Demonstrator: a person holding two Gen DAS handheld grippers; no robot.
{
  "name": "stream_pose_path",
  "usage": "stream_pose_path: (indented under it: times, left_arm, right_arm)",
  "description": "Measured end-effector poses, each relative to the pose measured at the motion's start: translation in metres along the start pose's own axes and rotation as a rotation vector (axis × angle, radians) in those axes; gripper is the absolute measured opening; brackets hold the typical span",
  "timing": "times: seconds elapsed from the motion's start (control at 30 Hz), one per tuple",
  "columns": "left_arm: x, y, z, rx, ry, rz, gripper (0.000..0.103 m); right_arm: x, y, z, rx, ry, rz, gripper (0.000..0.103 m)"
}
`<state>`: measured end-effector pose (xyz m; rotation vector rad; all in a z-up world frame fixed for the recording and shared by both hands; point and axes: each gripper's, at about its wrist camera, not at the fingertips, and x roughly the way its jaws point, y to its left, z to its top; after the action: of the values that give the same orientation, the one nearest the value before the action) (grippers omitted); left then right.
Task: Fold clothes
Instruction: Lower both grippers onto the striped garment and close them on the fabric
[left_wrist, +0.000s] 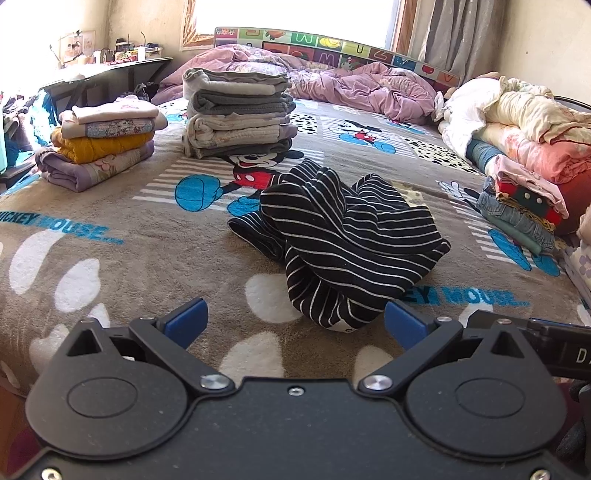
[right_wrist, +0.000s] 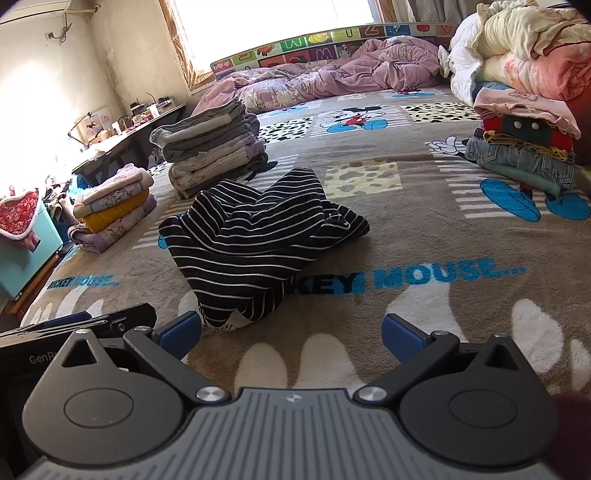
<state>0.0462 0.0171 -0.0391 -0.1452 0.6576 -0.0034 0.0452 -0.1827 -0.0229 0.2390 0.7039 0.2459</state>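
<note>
Far to the left of the left gripper (left_wrist: 294, 323), beyond the edge of the bed, stands a dark desk (left_wrist: 107, 72) with small things on it. Nearer, ahead and to the left of this gripper, a low stack of folded clothes (left_wrist: 101, 142) in pink, yellow and lilac lies on the cartoon-print blanket (left_wrist: 110, 266), and just to the right of it a taller stack of grey and beige folded clothes (left_wrist: 238, 112) is standing. The left gripper hangs low over the blanket with its two blue fingers (left_wrist: 186, 321) spread wide and nothing between them. Directly ahead of it, close to the fingertips, lies the crumpled black garment with white stripes (left_wrist: 343, 236), in a loose heap and not folded. The right gripper (right_wrist: 290, 332) is also wide apart and holds nothing; the striped garment lies ahead of it and a little to its left, with its near end just beside the left blue finger. Behind the garment a rumpled lilac quilt (left_wrist: 354, 86) lies against the coloured headboard (left_wrist: 332, 42). Far to the right of the right gripper there is another pile of clothes (right_wrist: 524, 147), and bundled bedding (right_wrist: 517, 48) is above it.
</note>
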Motion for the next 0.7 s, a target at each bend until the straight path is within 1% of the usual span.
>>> stream_pose_path:
  times: [0.27,0.4,0.5,0.57,0.7]
  left_arm:
    - [0.029,0.01,0.003,-0.031,0.038,-0.006,0.103]
    - [0.044,0.015,0.012,-0.039,0.047,-0.022,0.103]
    - [0.052,0.019,0.023,-0.042,0.028,-0.04,0.103]
    - [0.057,0.022,0.032,-0.043,0.009,-0.066,0.103]
    - [0.066,0.028,0.049,-0.038,-0.044,-0.138,0.103]
  right_arm:
    - [0.037,-0.007,0.005,0.002,0.054,-0.008,0.103]
    - [0.053,-0.013,0.01,0.017,0.064,0.014,0.103]
    - [0.064,-0.016,0.016,0.016,0.051,0.038,0.103]
    - [0.072,-0.021,0.022,0.029,0.04,0.063,0.103]
    - [0.085,-0.037,0.032,0.085,-0.029,0.139,0.103]
